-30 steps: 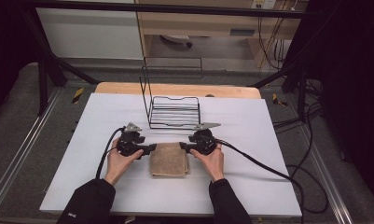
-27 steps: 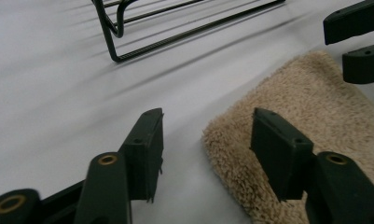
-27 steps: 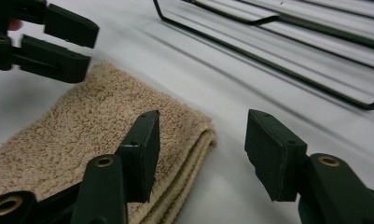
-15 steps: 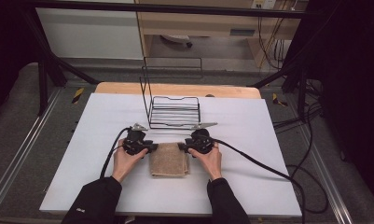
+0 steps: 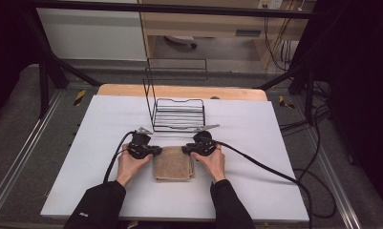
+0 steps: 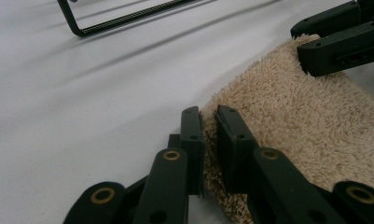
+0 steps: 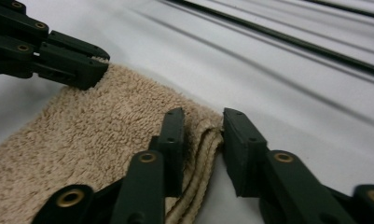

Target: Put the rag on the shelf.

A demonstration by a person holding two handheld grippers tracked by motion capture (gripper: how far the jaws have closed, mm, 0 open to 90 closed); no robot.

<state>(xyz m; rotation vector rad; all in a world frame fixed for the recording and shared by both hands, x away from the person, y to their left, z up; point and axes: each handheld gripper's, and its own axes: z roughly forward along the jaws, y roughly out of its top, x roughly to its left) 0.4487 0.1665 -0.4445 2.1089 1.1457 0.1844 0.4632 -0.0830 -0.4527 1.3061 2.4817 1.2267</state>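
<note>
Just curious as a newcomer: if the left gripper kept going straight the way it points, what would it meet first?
The beige towel: its corner already sits between the fingers of the left gripper, which have just been closing on it.

Both the left gripper (image 6: 208,135) and right gripper (image 7: 201,140) have just been closing onto the towel's (image 5: 173,163) far corners.

White tabletop (image 5: 256,143) over a wooden board (image 5: 179,90), grey floor (image 5: 17,138) around, cables (image 5: 318,143) trailing right, dark surroundings.
</note>
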